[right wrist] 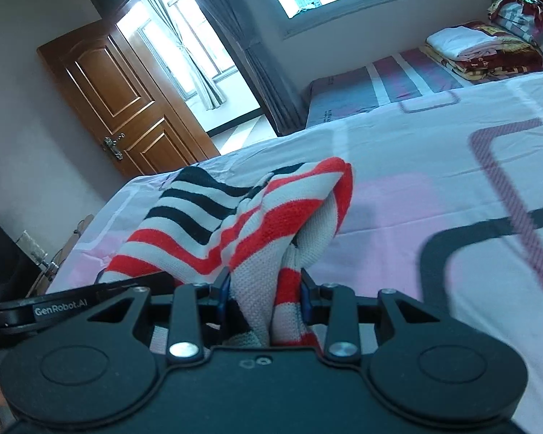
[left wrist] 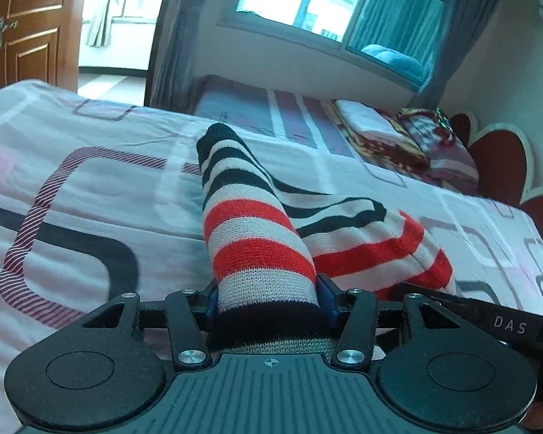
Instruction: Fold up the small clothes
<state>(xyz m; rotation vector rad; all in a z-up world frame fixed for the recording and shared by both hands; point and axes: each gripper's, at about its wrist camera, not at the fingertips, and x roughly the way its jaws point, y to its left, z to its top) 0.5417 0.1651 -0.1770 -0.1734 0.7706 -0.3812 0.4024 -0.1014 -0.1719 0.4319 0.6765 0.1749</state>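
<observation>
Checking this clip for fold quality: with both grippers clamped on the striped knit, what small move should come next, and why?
Probably lower both ends onto the bedsheet and spread it flat. The left gripper and right gripper each pinch a bunched part of the striped knit, which hangs crumpled, so no clean fold line shows yet.

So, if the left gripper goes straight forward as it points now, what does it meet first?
Probably the bed cover. The left gripper already clamps the striped garment, which would travel along; depth is uncertain.

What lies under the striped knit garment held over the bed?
Under the striped knit garment, gripped by the left hand-held gripper and right hand-held gripper, only the patterned bedsheet shows. The sheet directly beneath its folds is covered.
</observation>
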